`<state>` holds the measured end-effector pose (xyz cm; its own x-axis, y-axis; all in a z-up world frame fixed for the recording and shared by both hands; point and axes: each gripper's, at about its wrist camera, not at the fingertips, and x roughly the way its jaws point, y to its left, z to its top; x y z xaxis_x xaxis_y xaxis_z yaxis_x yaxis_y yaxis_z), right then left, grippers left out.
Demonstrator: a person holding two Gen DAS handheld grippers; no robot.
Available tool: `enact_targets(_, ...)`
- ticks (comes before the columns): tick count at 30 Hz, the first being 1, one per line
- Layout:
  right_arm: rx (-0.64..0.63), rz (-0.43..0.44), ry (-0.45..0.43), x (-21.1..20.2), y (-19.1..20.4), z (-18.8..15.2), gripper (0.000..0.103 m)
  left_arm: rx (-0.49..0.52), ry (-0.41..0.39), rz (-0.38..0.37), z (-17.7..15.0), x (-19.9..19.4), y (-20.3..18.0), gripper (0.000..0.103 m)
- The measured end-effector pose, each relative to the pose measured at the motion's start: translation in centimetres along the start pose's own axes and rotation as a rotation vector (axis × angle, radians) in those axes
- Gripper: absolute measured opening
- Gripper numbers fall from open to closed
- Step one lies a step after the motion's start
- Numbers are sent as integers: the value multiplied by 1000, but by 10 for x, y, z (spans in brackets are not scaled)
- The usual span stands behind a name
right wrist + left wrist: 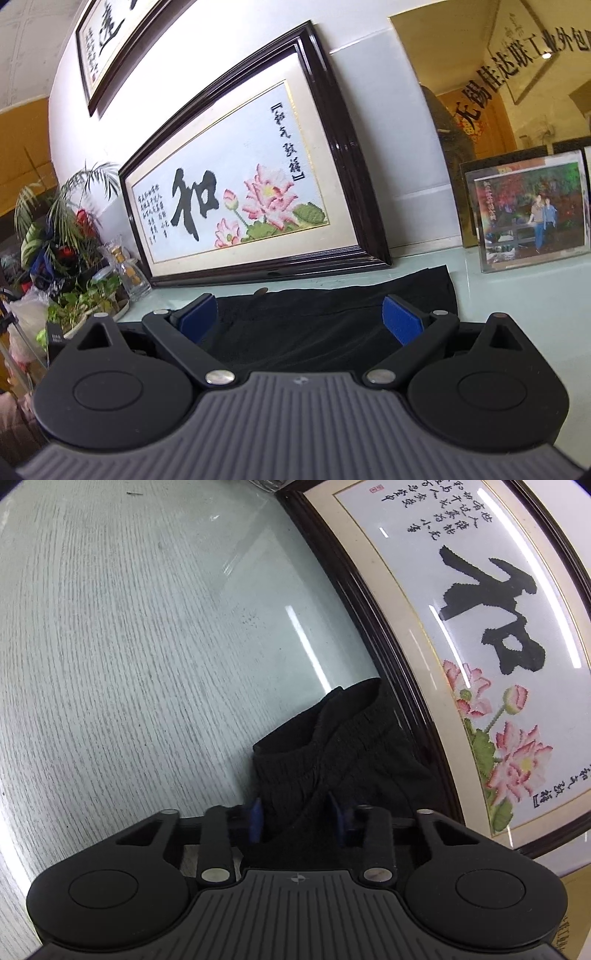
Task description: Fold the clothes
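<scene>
A black garment with an elastic waistband [332, 753] lies on the glass-topped table against the picture frame. My left gripper [297, 821] sits over its near edge, blue pads a moderate gap apart with black cloth between them; the pads do not press on it. In the right wrist view the same black garment [332, 310] lies flat, stretching to the right. My right gripper [301, 319] is wide open just above it, its blue pads [400, 321] far apart and empty.
A large dark-framed cross-stitch picture [461, 635] leans on the wall behind the garment and also shows in the right wrist view [236, 192]. Potted plants [66, 236] and a glass bottle [127, 273] stand left. A photo frame [532, 214] stands right. The table [129, 664] is wood grain under glass.
</scene>
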<state>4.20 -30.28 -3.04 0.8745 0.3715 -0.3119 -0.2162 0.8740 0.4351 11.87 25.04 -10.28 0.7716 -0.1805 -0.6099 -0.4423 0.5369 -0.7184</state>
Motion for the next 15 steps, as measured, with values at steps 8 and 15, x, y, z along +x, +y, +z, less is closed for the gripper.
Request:
enact_targets(8, 54, -27, -43, -7, -5, 3, 97, -10, -9, -57, 3, -7, -9, 13)
enact_targets(15, 82, -35, -70, -16, -12, 3, 97, 39, -32, -88, 2, -20, -37, 13)
